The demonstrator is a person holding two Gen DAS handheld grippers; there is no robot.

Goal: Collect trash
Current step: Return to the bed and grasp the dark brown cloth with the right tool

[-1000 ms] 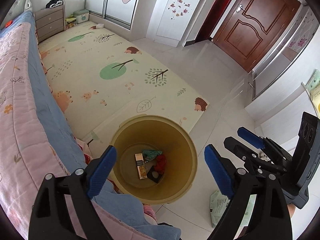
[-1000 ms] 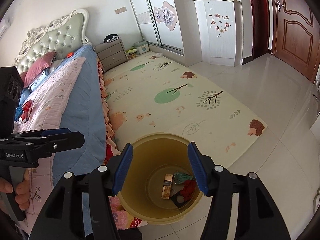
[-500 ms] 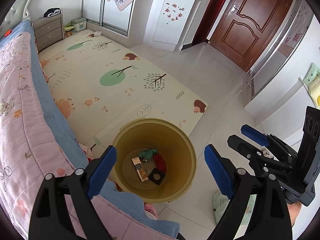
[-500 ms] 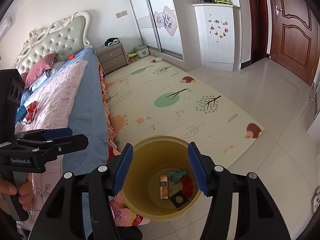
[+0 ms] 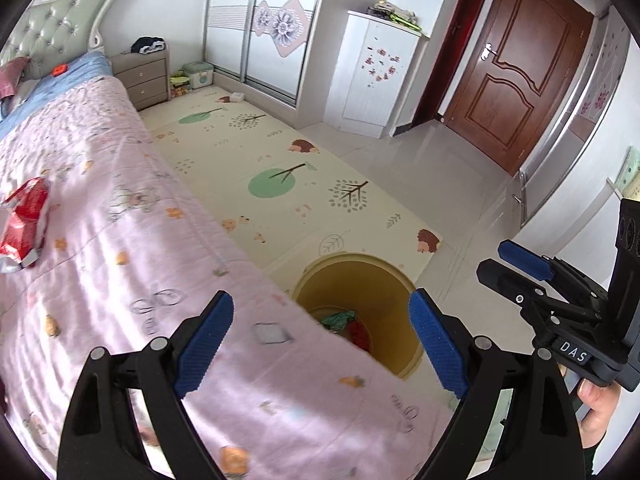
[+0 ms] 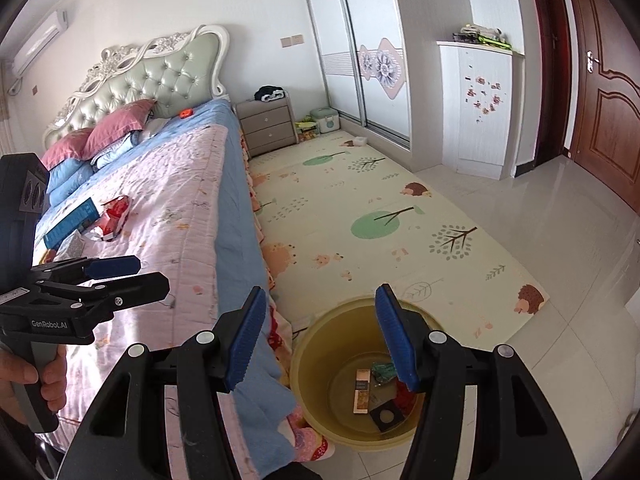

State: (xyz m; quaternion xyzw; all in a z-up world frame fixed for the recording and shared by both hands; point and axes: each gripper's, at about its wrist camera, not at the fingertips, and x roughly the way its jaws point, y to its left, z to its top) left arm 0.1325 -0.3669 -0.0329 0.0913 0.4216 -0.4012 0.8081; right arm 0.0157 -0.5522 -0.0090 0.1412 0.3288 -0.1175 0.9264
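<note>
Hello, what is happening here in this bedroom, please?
A person is collecting trash with a gripper in each hand. The left gripper and right gripper are both open and empty. The yellow bin beside the bed already holds some wrappers. A red wrapper is lying on the bed.

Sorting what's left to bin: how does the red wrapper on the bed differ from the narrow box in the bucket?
The red wrapper is crumpled and shiny, lying on the pink quilt; the narrow box is rigid, straight-edged and brown-orange, lying on the bottom of the yellow bucket. Neither is gripped.
</note>
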